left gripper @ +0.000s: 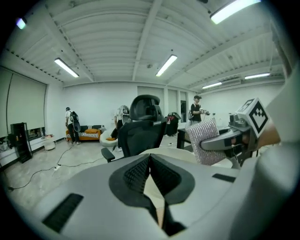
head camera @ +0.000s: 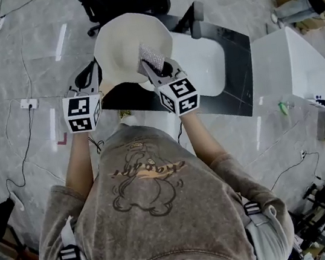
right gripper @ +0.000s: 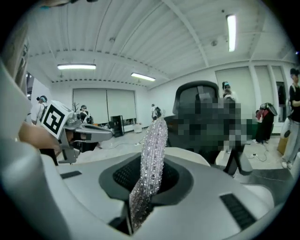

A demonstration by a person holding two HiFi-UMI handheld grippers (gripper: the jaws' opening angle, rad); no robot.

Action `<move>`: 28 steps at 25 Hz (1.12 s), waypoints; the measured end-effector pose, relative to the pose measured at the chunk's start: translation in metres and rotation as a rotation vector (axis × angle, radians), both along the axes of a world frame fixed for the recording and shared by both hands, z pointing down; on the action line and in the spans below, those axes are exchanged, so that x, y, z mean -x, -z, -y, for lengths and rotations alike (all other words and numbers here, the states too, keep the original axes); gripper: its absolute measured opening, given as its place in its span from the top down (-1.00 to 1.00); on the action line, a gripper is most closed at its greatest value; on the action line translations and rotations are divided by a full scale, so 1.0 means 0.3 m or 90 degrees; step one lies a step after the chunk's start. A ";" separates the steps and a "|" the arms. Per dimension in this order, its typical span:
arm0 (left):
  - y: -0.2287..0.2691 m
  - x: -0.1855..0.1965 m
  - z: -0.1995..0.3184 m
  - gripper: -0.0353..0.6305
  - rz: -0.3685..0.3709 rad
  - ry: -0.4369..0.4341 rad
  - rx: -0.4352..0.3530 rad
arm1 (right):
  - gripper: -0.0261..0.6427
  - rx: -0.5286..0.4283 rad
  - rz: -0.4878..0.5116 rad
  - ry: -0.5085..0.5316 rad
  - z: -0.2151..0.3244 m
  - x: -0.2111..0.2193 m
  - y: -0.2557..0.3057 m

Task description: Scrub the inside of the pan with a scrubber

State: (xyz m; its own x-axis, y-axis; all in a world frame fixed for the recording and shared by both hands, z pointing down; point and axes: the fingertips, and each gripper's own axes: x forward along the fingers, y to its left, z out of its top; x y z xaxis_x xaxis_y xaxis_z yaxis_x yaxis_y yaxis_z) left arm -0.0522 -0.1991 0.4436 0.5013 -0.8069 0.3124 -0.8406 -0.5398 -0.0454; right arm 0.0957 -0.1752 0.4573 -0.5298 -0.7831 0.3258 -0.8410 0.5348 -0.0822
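The left tongs [left gripper: 150, 164] are clamped on the pan [head camera: 127, 43] at its edge, seemingly tilting its inside toward the right tongs [right gripper: 146, 180] — these pinch the scrubber [right gripper: 152, 150] upright, ready for rubbing.

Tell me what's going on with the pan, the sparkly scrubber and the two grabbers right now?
pan: held up by its left edge in front of the person.
scrubber: clamped, standing upright by the pan's inside; whether it touches cannot be told.
left gripper: jaws shut on the pan's edge.
right gripper: jaws shut on the scrubber.
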 end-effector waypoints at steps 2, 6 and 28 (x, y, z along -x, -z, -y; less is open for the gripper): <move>0.049 -0.014 -0.043 0.84 -0.027 -0.018 -0.029 | 0.69 -0.038 0.010 -0.028 -0.048 -0.020 0.039; 0.101 -0.039 -0.101 0.84 -0.059 -0.034 -0.044 | 0.69 -0.091 0.041 -0.077 -0.118 -0.057 0.110; 0.100 -0.089 -0.168 0.84 -0.073 -0.017 -0.048 | 0.69 -0.125 0.050 -0.101 -0.165 -0.100 0.150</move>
